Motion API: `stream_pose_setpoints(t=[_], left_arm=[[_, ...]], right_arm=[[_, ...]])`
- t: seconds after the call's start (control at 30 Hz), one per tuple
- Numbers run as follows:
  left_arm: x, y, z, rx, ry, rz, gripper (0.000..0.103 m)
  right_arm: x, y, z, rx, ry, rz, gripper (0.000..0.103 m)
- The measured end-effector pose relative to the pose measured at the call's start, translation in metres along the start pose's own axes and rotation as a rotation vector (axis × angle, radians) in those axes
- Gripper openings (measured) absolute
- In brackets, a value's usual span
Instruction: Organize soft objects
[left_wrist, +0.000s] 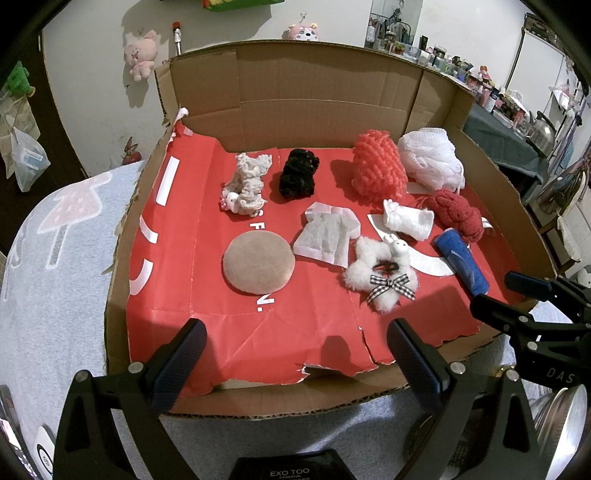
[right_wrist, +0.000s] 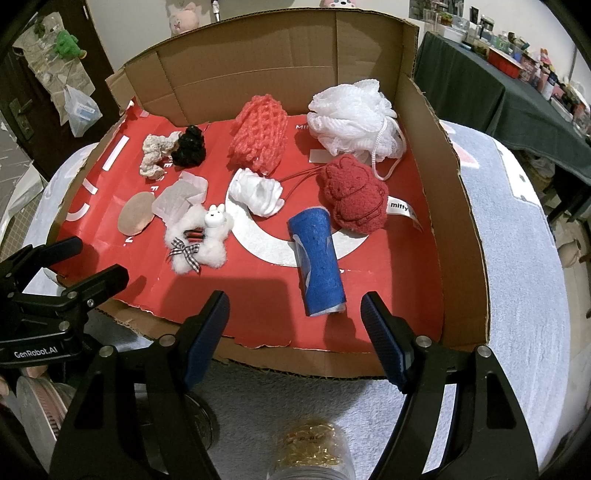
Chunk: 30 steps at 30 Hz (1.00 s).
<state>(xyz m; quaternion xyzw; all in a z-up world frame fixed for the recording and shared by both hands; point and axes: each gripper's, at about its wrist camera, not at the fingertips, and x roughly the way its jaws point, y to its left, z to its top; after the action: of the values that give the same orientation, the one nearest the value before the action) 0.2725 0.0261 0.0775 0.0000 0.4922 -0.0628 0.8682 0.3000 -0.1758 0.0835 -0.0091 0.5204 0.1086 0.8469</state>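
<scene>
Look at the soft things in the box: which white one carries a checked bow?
The fluffy white hair tie near the front, with a small rabbit figure on it. The white mesh puff at the back and the white cloth have no bow.

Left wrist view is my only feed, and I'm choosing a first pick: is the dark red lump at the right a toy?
Observer: Yes, it is a red rabbit plush lying flat. The white tag at its side reads "miffy".
Operator: And the blue roll?
Observer: The blue roll shows a pale lining at its near end, so it looks like a wrapped tube.
Operator: Is the right gripper free?
Observer: The right gripper is open, with nothing between its fingers.
</scene>
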Motion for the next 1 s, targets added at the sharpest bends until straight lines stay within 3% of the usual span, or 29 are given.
stream_pose_setpoints(t=[0.57, 0.73, 1.0], left_arm=[[0.001, 0.001, 0.0, -0.02, 0.011, -0.03, 0.1], [-0.012, 0.002, 0.002, -0.027, -0.046, -0.011, 0.1], [-0.073, 0.01, 0.002, -0.052, -0.203, 0.007, 0.102]], right_arm=[[-0.002, 0.0, -0.001, 0.0, -0.005, -0.002, 0.073], [-0.01, 0.005, 0.002, -0.031, -0.036, -0.026, 0.073], [-0.054, 0.009, 0.007, -0.046, -0.145, -0.055, 0.073]])
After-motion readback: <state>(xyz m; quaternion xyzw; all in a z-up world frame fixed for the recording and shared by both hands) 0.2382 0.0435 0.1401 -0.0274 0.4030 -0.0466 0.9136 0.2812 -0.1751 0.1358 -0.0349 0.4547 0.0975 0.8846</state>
